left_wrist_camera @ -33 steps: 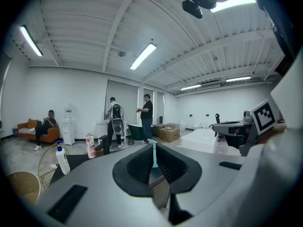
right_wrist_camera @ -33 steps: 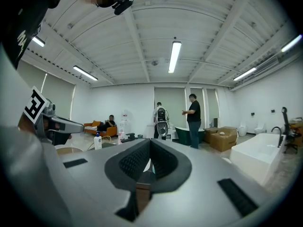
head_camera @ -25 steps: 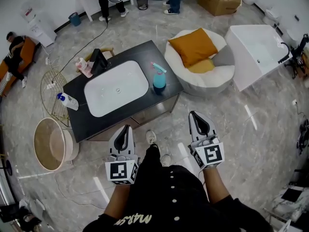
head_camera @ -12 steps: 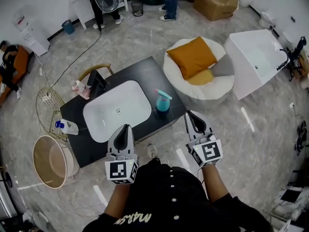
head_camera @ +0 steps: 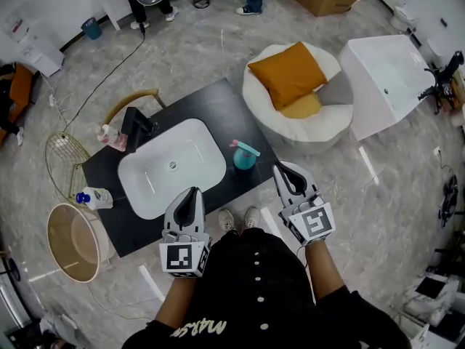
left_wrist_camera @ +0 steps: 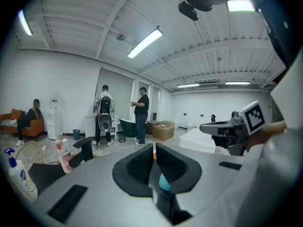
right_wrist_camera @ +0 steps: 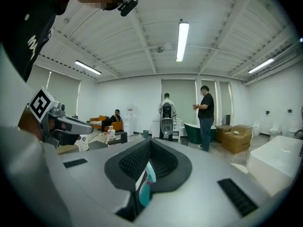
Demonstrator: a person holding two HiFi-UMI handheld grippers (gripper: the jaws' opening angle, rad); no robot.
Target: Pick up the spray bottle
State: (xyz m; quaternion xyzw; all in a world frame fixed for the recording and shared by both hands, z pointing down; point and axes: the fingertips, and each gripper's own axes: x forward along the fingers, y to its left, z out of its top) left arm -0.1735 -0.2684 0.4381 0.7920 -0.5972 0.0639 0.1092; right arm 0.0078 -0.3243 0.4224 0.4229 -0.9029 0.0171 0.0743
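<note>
The spray bottle (head_camera: pixel 244 155), teal with a pink and teal trigger head, stands upright on the black counter (head_camera: pixel 218 107), right of the basin. My left gripper (head_camera: pixel 192 193) is shut with nothing in it and hangs over the counter's near edge, left of the bottle. My right gripper (head_camera: pixel 283 170) is also shut and empty; it sits just right of the bottle and nearer to me, apart from it. In the left gripper view the bottle (left_wrist_camera: pixel 164 182) shows as a teal patch below the closed left gripper (left_wrist_camera: pixel 155 146). In the right gripper view the bottle (right_wrist_camera: pixel 147 186) shows beneath the right gripper (right_wrist_camera: pixel 150 142).
A white basin (head_camera: pixel 172 167) is set in the counter, with a black faucet (head_camera: pixel 138 126) and a pink bottle (head_camera: pixel 110 135) behind it and a white pump bottle (head_camera: pixel 93 198) at the left end. A wire basket (head_camera: pixel 64 158), beige tub (head_camera: pixel 73 242), cushioned round chair (head_camera: pixel 289 71) and white bathtub (head_camera: pixel 385 78) surround it.
Both grippers have come forward to the counter; its near edge now lies under them and the spray bottle is much closer. The jaws stayed shut.
</note>
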